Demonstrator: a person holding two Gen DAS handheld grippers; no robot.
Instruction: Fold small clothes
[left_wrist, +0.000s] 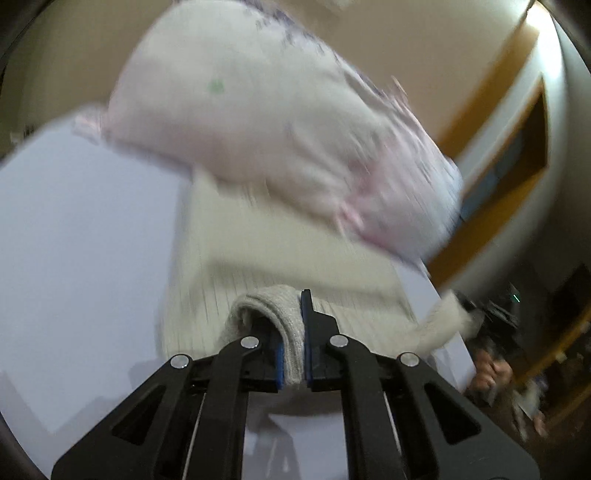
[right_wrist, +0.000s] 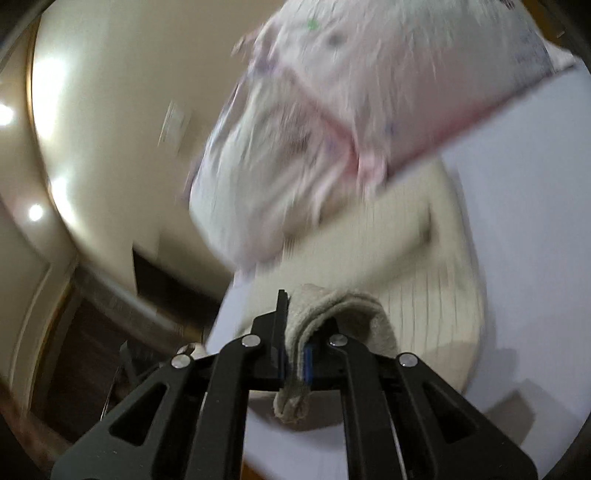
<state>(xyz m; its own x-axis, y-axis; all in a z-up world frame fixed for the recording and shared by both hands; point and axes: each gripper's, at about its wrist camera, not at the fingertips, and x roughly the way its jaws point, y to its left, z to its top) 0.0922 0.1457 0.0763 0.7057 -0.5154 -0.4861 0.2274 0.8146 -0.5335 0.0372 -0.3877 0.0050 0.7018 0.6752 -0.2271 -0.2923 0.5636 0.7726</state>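
A cream ribbed knit garment (left_wrist: 280, 258) lies on a white surface (left_wrist: 85, 240). My left gripper (left_wrist: 293, 332) is shut on a folded edge of it. In the left wrist view the other gripper (left_wrist: 469, 306), small at the right, holds a far corner of the knit. My right gripper (right_wrist: 293, 332) is shut on another bunched edge of the same garment (right_wrist: 413, 266). Both views are motion-blurred.
A white and pink printed pillow (left_wrist: 266, 122) lies on the surface beyond the garment, also in the right wrist view (right_wrist: 332, 122). Orange wood trim (left_wrist: 491, 92) and a wall stand at the right. A dark doorway (right_wrist: 162, 280) shows at the left.
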